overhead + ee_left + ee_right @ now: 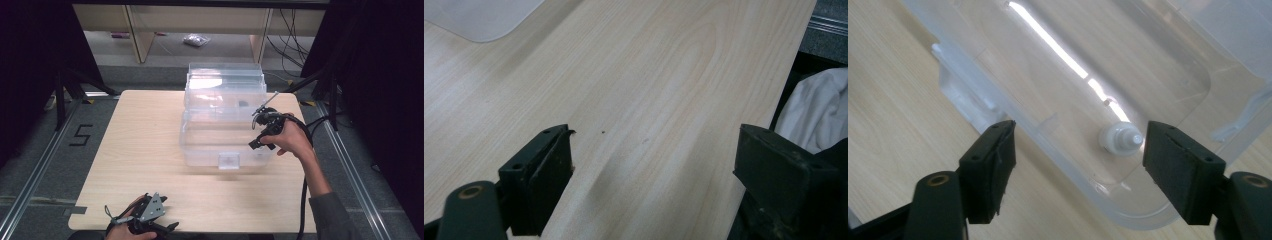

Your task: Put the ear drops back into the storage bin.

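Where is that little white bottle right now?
In the right gripper view, the small white bottle lies inside the clear plastic box, near its corner, below the open right gripper.

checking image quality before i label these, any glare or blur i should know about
Right gripper view: a bright streak of glare runs across the clear plastic box, partly washing out the small white part inside; the jaws are sharp. High view: a pale reflection sits on the box's open lid, and the surroundings are very dark. Left gripper view: the table is evenly lit, with the jaws slightly soft.
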Tool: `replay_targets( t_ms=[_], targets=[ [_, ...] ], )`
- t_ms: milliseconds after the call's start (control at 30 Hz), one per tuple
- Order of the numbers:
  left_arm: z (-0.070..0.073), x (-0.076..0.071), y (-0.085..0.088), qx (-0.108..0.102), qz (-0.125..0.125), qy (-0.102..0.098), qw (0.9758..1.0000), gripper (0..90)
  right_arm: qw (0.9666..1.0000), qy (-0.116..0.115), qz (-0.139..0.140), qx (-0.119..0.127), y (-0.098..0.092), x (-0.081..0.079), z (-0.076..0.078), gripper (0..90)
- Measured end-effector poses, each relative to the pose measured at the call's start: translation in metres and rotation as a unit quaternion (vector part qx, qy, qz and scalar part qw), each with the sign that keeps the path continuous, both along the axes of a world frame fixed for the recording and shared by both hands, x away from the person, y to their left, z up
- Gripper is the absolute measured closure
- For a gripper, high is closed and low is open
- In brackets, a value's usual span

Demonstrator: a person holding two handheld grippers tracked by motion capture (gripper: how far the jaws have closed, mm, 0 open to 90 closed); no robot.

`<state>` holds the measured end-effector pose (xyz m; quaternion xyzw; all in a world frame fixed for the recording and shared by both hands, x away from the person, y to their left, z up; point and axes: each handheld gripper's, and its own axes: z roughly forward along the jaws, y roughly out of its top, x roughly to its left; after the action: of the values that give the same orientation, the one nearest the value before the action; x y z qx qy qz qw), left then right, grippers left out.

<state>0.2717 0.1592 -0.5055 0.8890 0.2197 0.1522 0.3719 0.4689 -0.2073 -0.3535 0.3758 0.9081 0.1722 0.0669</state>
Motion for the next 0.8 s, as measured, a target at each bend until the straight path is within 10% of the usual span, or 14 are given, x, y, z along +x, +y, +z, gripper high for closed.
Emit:
replay_targets(
  t_ms=[800],
  targets=[
    [0.000, 0.000, 0.000, 0.001, 0.000, -0.001, 1.0000, 15.1, 0.9961, -0.050, 0.019, 0.070, -0.010, -0.056, -0.006, 26.0]
  ],
)
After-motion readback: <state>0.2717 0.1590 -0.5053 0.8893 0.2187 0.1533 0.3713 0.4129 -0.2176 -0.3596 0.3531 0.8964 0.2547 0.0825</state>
